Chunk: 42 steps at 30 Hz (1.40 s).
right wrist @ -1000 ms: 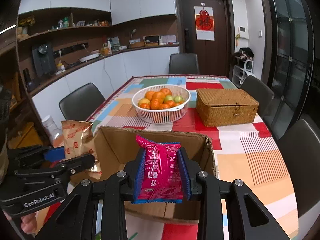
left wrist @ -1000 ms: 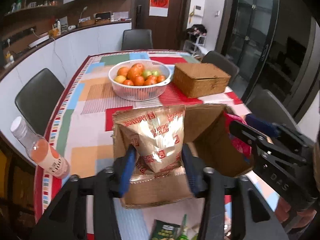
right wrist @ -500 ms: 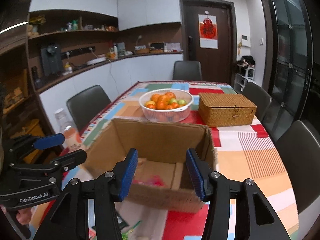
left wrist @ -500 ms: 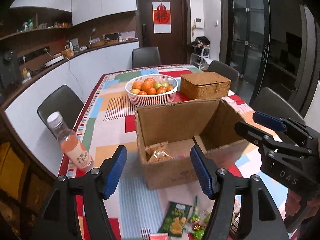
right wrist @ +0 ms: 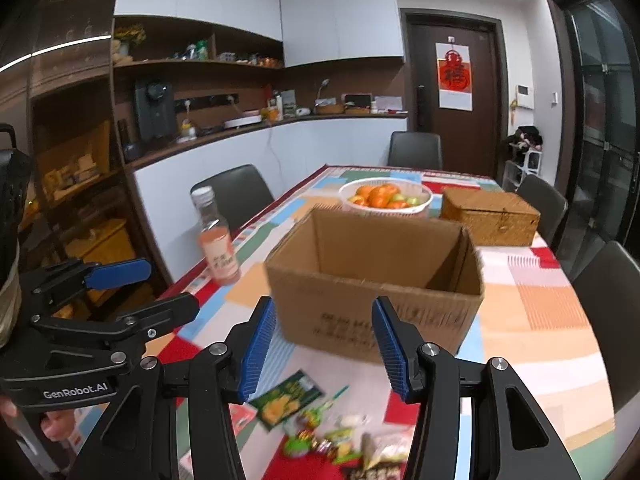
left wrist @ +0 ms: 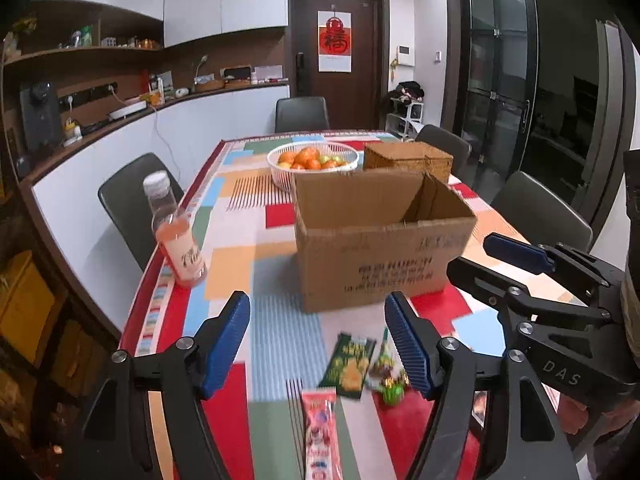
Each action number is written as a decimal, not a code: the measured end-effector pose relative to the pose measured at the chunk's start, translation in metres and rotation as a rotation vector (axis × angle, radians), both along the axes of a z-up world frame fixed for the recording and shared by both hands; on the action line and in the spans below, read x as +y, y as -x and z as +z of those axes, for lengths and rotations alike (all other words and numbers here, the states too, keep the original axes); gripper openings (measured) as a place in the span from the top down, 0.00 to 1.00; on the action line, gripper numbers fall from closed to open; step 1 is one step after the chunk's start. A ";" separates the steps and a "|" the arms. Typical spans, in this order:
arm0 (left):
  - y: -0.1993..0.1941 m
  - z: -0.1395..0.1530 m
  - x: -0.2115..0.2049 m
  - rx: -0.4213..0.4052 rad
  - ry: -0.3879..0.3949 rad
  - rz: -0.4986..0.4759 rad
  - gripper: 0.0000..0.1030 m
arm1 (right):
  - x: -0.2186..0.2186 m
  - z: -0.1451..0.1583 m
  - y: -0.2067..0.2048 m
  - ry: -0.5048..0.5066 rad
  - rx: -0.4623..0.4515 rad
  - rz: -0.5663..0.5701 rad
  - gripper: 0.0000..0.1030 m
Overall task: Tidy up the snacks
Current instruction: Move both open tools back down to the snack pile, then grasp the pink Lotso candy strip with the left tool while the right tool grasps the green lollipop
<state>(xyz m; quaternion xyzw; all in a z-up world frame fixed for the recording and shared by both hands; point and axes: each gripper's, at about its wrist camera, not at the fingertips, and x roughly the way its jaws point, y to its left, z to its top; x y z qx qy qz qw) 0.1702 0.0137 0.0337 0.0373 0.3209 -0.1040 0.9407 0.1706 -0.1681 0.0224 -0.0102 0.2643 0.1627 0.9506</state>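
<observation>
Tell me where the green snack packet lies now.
In the left wrist view the green snack packet lies flat on the tablecloth, in front of the cardboard box, between the open left gripper fingers.

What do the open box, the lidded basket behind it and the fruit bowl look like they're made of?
Open box: matte brown corrugated cardboard, with printed lettering and raw cut edges. Lidded basket: woven wicker or rattan, going by its tan weave texture. Fruit bowl: probably white plastic, with a slatted, see-through wall.
</observation>
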 end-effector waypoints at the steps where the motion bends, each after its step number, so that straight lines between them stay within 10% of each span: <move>1: 0.004 -0.003 0.001 0.008 -0.006 0.002 0.33 | 0.001 -0.003 0.003 0.005 0.006 0.004 0.50; 42: -0.007 -0.169 0.004 0.367 -0.080 0.029 0.34 | 0.025 -0.156 -0.003 0.035 0.462 0.074 0.62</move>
